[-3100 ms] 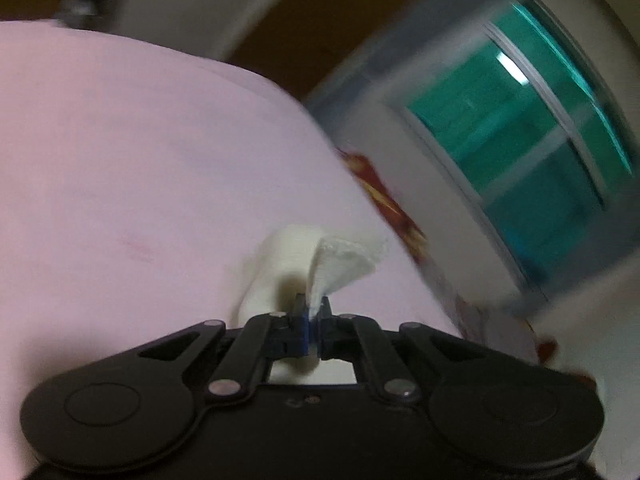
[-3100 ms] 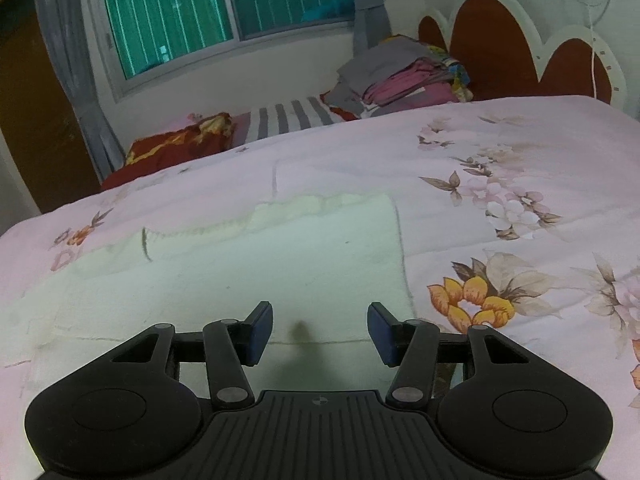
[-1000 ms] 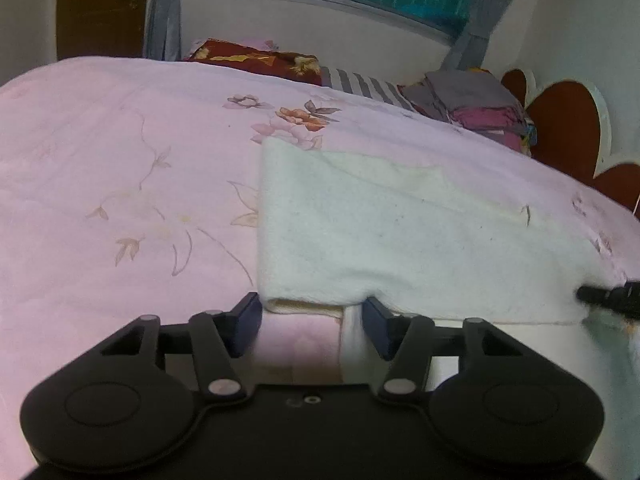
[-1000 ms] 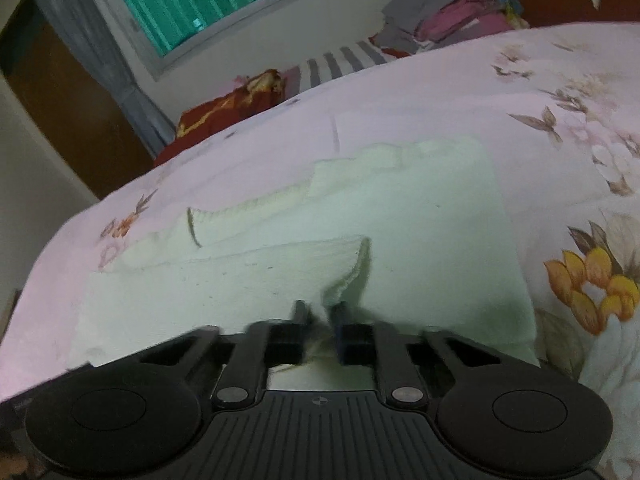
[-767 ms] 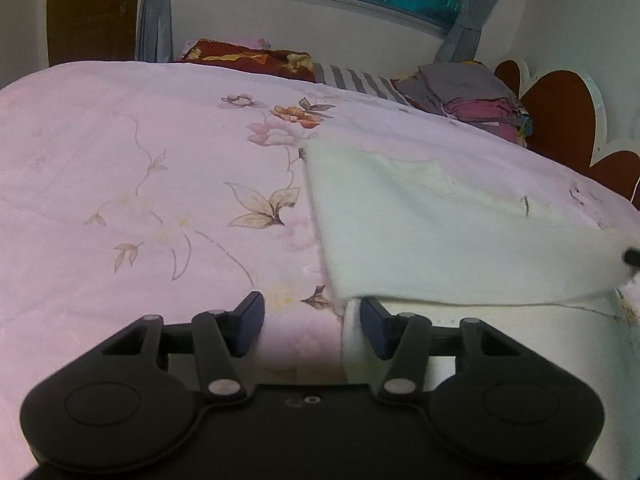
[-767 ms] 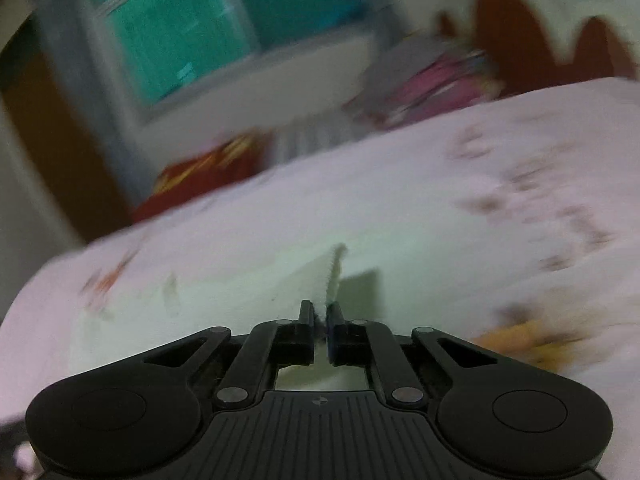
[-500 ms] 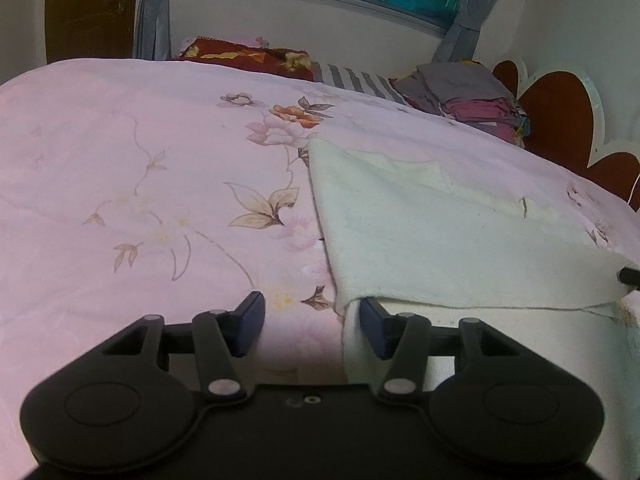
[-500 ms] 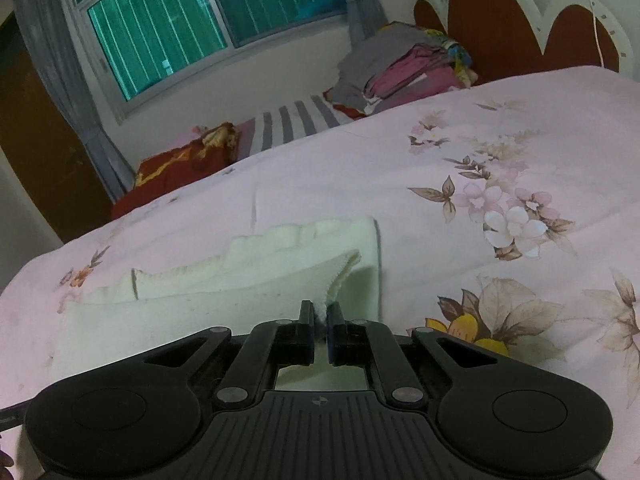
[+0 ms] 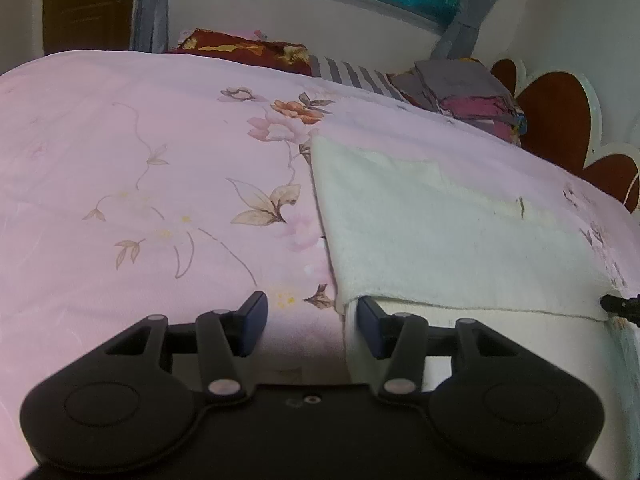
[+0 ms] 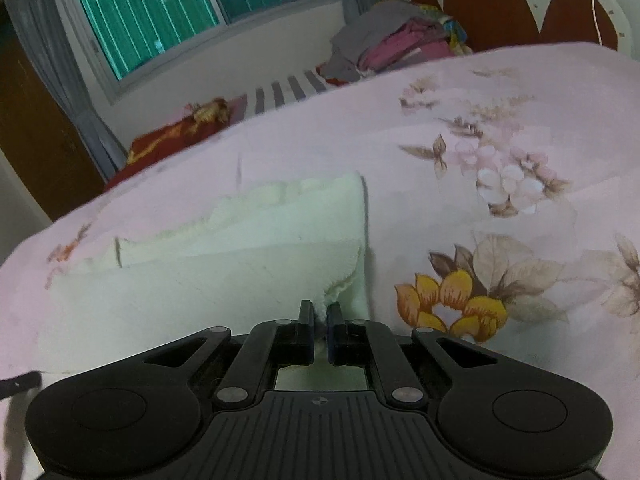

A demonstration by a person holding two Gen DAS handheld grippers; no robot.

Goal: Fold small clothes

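A cream-white small cloth (image 9: 440,232) lies partly folded on the pink floral bedspread (image 9: 140,184). My left gripper (image 9: 312,316) is open and empty, low over the bed at the cloth's near left corner; its right finger touches the folded edge. In the right wrist view the same cloth (image 10: 240,272) lies folded over itself. My right gripper (image 10: 319,322) is shut on the cloth's near right corner and holds it low over the lower layer. The tip of the right gripper shows at the right edge of the left wrist view (image 9: 620,304).
A stack of folded grey and pink clothes (image 10: 396,48) sits at the head of the bed by the red and white headboard (image 10: 520,4). A dark red pillow (image 9: 244,50) and a striped pillow (image 9: 352,76) lie under the window (image 10: 180,8).
My right gripper has carried the pinched corner down toward the bed, so the top layer lies flatter. My left gripper stays open at the left corner, having let the cloth go earlier.
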